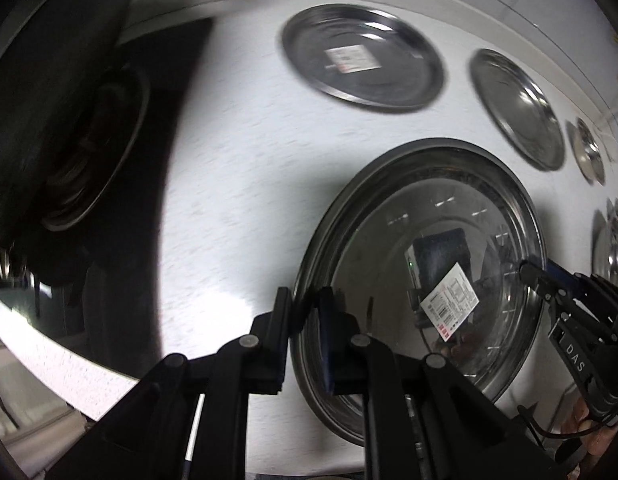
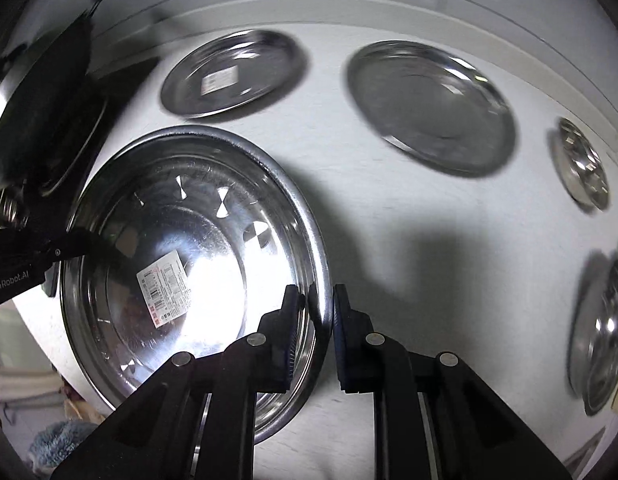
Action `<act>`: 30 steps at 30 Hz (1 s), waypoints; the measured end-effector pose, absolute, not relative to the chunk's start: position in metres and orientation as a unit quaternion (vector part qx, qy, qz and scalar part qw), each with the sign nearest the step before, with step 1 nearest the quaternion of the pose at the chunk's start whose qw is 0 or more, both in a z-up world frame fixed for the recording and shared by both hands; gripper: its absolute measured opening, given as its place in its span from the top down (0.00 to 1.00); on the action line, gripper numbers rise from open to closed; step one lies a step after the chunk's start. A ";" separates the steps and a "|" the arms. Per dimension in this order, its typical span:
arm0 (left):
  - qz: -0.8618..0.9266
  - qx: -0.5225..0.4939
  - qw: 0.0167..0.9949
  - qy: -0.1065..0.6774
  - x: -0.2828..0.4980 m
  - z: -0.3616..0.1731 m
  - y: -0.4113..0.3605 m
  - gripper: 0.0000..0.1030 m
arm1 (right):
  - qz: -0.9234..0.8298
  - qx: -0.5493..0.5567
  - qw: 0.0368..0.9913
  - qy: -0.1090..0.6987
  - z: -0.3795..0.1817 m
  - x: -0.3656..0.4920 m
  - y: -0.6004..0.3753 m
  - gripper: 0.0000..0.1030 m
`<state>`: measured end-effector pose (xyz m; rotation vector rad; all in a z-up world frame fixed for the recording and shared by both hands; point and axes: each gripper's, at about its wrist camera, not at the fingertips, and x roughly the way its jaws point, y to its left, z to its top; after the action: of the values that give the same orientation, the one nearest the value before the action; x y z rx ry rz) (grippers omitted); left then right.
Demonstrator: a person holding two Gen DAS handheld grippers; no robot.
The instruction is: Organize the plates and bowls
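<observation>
Left wrist view: the left gripper has its jaws clamped on the nine o'clock rim of the large steel bowl; the right gripper pinches the three o'clock rim.

Right wrist view: the right gripper grips the bowl's rim over the white bench; two plates lie toward twelve o'clock.

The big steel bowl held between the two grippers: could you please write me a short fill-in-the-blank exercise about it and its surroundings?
1. The left gripper and the right gripper each clamp the ____ of the big bowl.
2. Inside the big bowl lies a white ____.
3. The plate with a label and the plain plate rest on a ____ table.
4. The two grippers hold the big bowl on ____ sides.

Missing words: rim; label; white; opposite
</observation>
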<state>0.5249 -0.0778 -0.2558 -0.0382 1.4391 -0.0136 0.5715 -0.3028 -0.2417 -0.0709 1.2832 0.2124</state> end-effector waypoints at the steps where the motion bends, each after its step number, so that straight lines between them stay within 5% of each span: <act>1: -0.002 -0.020 0.751 0.660 0.524 -0.258 -0.072 0.88 | 0.103 -0.037 0.793 0.600 -0.245 0.573 -0.296 0.86; 19: 0.029 -0.046 0.737 0.673 0.513 -0.282 -0.043 0.86 | 0.121 -0.084 0.778 0.611 -0.272 0.583 -0.249 0.84; 21: 0.036 -0.045 0.739 0.671 0.517 -0.284 -0.047 0.85 | 0.123 -0.080 0.781 0.607 -0.268 0.578 -0.253 0.73; 23: 0.046 -0.031 0.746 0.663 0.519 -0.278 -0.052 0.84 | 0.118 -0.091 0.790 0.595 -0.260 0.569 -0.258 0.27; 30: 0.058 0.031 0.787 0.613 0.530 -0.223 -0.086 0.84 | 0.099 -0.079 0.823 0.554 -0.219 0.571 -0.289 0.24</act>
<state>0.5299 -0.0863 -0.2229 0.0658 1.3213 0.1247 0.5709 -0.2887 -0.2191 -0.1683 1.1794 0.2097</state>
